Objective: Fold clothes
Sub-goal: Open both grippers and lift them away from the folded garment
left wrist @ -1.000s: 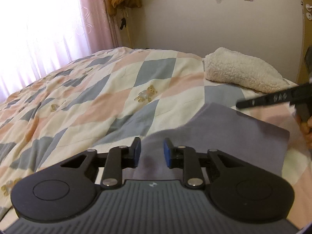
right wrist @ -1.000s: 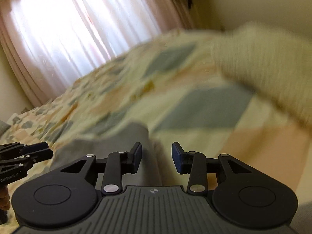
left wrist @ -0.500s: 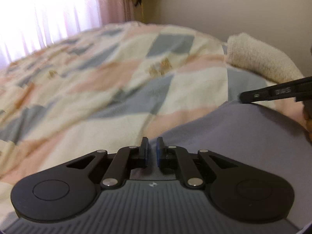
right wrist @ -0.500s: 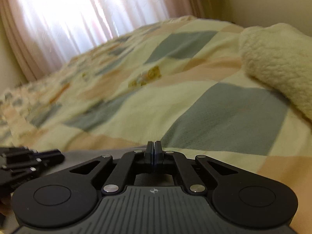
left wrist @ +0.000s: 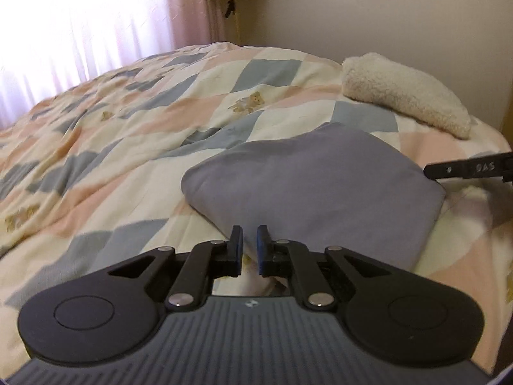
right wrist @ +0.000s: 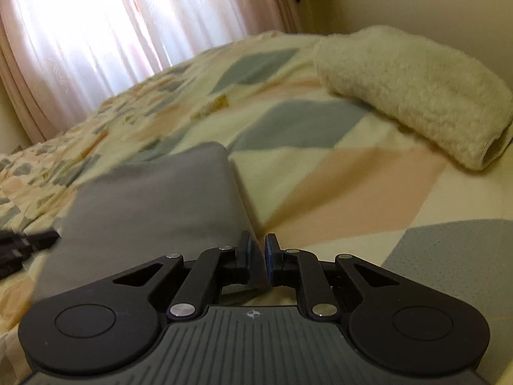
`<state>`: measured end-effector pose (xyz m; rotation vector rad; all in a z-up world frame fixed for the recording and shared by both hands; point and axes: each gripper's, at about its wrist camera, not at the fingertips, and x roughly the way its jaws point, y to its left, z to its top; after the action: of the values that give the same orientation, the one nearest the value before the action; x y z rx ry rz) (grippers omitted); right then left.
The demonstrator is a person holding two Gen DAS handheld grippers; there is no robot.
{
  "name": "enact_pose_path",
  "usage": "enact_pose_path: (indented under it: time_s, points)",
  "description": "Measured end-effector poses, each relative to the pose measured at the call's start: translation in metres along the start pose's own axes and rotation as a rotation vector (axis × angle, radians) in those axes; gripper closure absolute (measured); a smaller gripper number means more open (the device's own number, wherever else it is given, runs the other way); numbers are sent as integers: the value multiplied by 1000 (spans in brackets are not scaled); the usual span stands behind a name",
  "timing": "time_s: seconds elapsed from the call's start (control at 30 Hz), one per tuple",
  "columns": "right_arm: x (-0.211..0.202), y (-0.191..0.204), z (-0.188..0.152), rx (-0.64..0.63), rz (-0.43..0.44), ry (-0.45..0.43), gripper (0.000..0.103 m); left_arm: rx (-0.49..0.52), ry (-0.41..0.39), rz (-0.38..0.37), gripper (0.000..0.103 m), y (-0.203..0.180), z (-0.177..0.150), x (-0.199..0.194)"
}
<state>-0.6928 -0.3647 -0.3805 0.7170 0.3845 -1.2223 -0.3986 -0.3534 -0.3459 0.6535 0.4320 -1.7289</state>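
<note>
The grey-lilac cloth garment, folded into a plump, rounded-cornered square (left wrist: 314,186), lies on the bed near its right-hand side, on top of the patchwork quilt of cream, pink and blue-grey diamonds with small teddy bears (left wrist: 154,122). It looks soft, light and limp: the folded edges bulge instead of creasing sharply, so I would judge it to have several layers that could slide apart or sag if lifted by one corner. It is not fragile and does not look slippery, but the fabric is smooth, so a shallow pinch might catch only the top layer. The safest hold, to my eye, is at the two near corners, with the pads biting through the whole thickness of the fold, or along a closed folded edge.

The left tool (left wrist: 249,245) sits at the near edge of the garment, its blue pads only a narrow gap apart, with nothing caught between them that I can see. The right tool (right wrist: 258,256) is at the garment's right near corner; its jaws are opening and stand a slit apart, and the cloth's corner lies just behind and under them, though I cannot tell whether any fabric touches the pads. Neither tool is carrying the garment.

Farther off, near the wall, a cream fleecy rolled blanket (left wrist: 404,93) rests on the quilt, well apart from the garment. Pink curtains (right wrist: 96,32) glow behind.
</note>
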Motion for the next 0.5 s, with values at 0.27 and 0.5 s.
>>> enact_pose_path:
  time_s: [0.27,0.5]
  points:
    - [-10,38,-15,-41,23,-2,89,-70,80,-2,94,-20,-9,-9]
    - [-16,51,-17,12,-23,-4,82,-80,108,44,93,-24,-7,-30]
